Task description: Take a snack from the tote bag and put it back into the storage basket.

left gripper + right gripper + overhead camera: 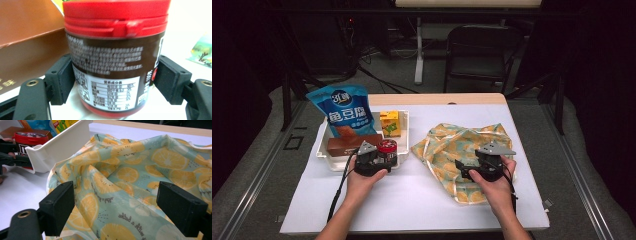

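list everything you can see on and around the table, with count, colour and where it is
jar: 1, brown with red lid, at the white tray's near right corner, between the left jaws
white tray: 1, white, left half of the table
snack bag: 1, blue, standing at the tray's back left
brown box: 1, brown, in the tray, left of the jar
drink carton: 1, yellow, at the tray's back right
cloth bag: 1, pale blue-green with orange slices, crumpled, right of the tray
chair: 1, black, on the floor behind the table
left hand-held gripper: 1, black, jaws on either side of the jar
right hand-held gripper: 1, black, open over the cloth bag
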`<act>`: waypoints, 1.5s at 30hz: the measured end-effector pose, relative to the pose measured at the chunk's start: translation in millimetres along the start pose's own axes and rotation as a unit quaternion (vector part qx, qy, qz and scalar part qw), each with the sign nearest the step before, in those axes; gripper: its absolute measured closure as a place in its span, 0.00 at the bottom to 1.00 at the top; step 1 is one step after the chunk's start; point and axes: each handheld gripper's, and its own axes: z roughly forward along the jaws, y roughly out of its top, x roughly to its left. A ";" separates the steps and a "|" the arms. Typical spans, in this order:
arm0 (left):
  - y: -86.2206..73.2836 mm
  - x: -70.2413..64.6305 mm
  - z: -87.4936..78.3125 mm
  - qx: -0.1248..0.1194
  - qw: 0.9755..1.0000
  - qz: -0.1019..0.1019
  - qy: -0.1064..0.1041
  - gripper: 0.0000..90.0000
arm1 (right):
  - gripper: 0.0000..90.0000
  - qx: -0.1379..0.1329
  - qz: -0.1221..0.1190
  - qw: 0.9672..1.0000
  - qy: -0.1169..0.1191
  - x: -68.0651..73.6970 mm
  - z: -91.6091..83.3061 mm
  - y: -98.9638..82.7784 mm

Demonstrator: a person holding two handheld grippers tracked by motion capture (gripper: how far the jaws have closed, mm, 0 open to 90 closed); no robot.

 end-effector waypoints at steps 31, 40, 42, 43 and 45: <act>11.2 -10.8 -50.7 -0.066 0.997 -0.011 0.024 0.97 | 0.16 0.001 0.003 1.000 -0.004 -2.0 1.2 -2.3; 6.2 7.1 -41.6 -0.051 0.996 -0.063 0.032 0.97 | 0.16 0.004 0.001 1.000 -0.005 -2.1 2.5 -3.5; 7.3 8.1 -41.3 -0.052 0.995 -0.072 0.044 0.98 | 0.16 0.004 0.001 1.000 -0.004 -2.6 2.3 -3.7; 7.9 9.4 -41.2 -0.055 0.994 -0.079 0.050 0.98 | 0.16 0.006 0.000 1.000 -0.004 -3.0 2.0 -3.5; 8.7 11.1 -39.3 -0.052 0.993 -0.090 0.054 0.99 | 0.16 0.005 0.001 1.000 -0.006 -3.5 2.3 -3.9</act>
